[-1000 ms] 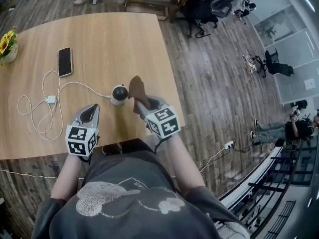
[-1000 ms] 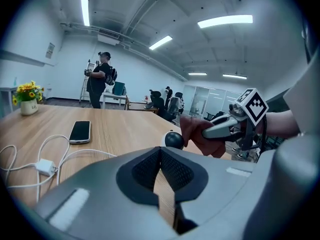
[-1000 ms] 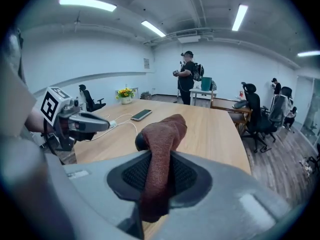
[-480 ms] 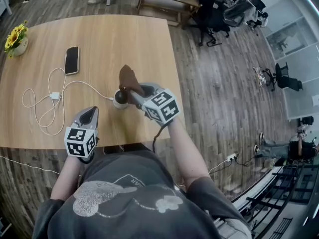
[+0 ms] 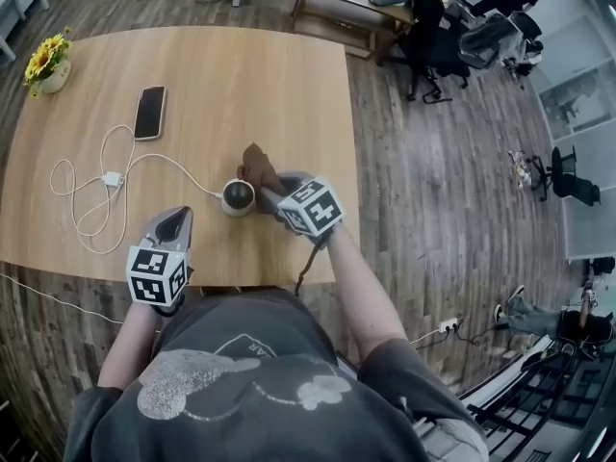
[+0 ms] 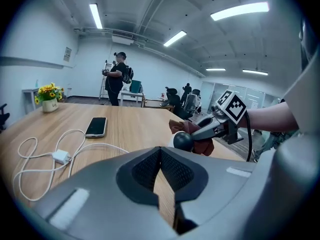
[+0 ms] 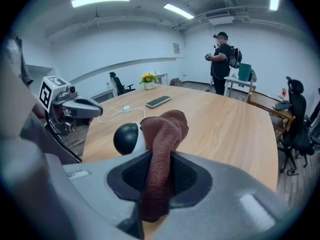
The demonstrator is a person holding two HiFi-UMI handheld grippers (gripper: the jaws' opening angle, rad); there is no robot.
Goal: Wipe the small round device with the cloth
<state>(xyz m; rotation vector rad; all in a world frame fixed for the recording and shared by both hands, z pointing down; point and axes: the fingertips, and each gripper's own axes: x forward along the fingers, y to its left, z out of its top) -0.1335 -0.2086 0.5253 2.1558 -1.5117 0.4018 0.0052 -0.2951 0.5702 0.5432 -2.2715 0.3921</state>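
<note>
Since the earlier frame, the right gripper [image 5: 269, 187] has lowered the cloth [image 5: 255, 164] from above the small round device [image 5: 237, 196] to its 2 o'clock side. Right fingers pinch the cloth. The left gripper [image 5: 173, 221] waits at 8 o'clock, fingers together, empty. The device stands near the counter [image 5: 241, 85] front edge. Sweep the cloth around the dome with light pressure, and avoid toppling it or dragging the cable [image 5: 204, 189].

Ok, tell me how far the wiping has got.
Done: the right hand-held gripper has the brown cloth clamped. In hand: the cloth sits against the small round black-and-white device. Left: apparently the rest of its surface; the left hand-held gripper waits shut and empty.
</note>
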